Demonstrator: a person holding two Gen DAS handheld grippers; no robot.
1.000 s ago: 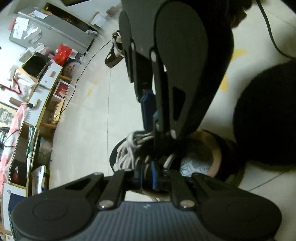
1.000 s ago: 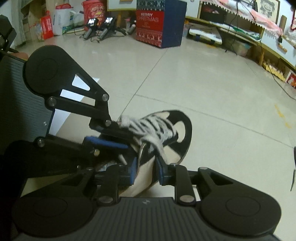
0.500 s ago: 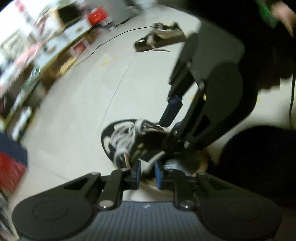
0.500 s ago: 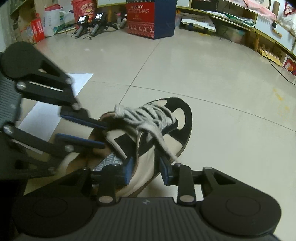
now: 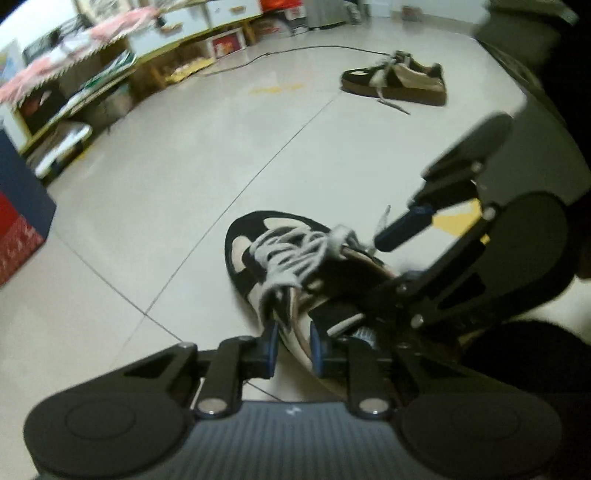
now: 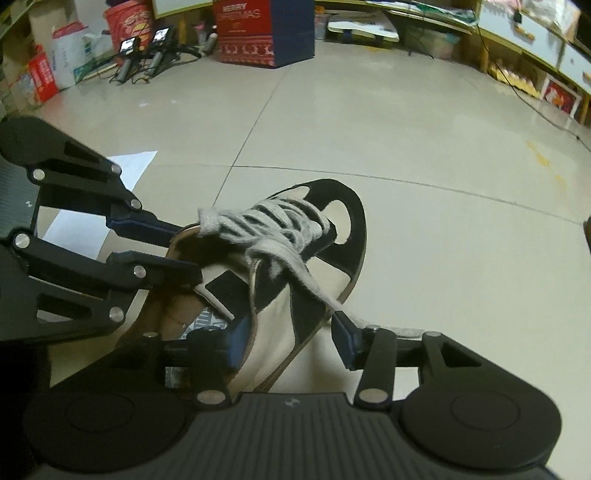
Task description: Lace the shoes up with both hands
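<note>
A black-and-cream shoe (image 5: 258, 236) (image 6: 332, 236) with grey laces (image 5: 295, 251) (image 6: 273, 229) lies on the tiled floor under both grippers. My left gripper (image 5: 293, 345) (image 6: 188, 254) is open by a narrow gap, its pads either side of the shoe's side wall without clearly pressing it. My right gripper (image 6: 290, 343) (image 5: 391, 258) straddles the opposite side wall; its jaws are opening and stand wide. One loose lace end (image 6: 325, 299) trails from the knot over the right finger. No lace is gripped.
A second shoe (image 5: 395, 83) lies far across the floor beside a black cable (image 5: 280, 51). White paper (image 6: 92, 210) lies under the left gripper. A Christmas box (image 6: 264, 33), bags and low shelves (image 5: 110, 74) line the walls. Dark clothing (image 5: 535, 369) is close on the right.
The left gripper rolled sharply and shifted along the shoe, its jaws parting a little. The right jaws spread from a narrow gap at the lace and side wall to a wide one.
</note>
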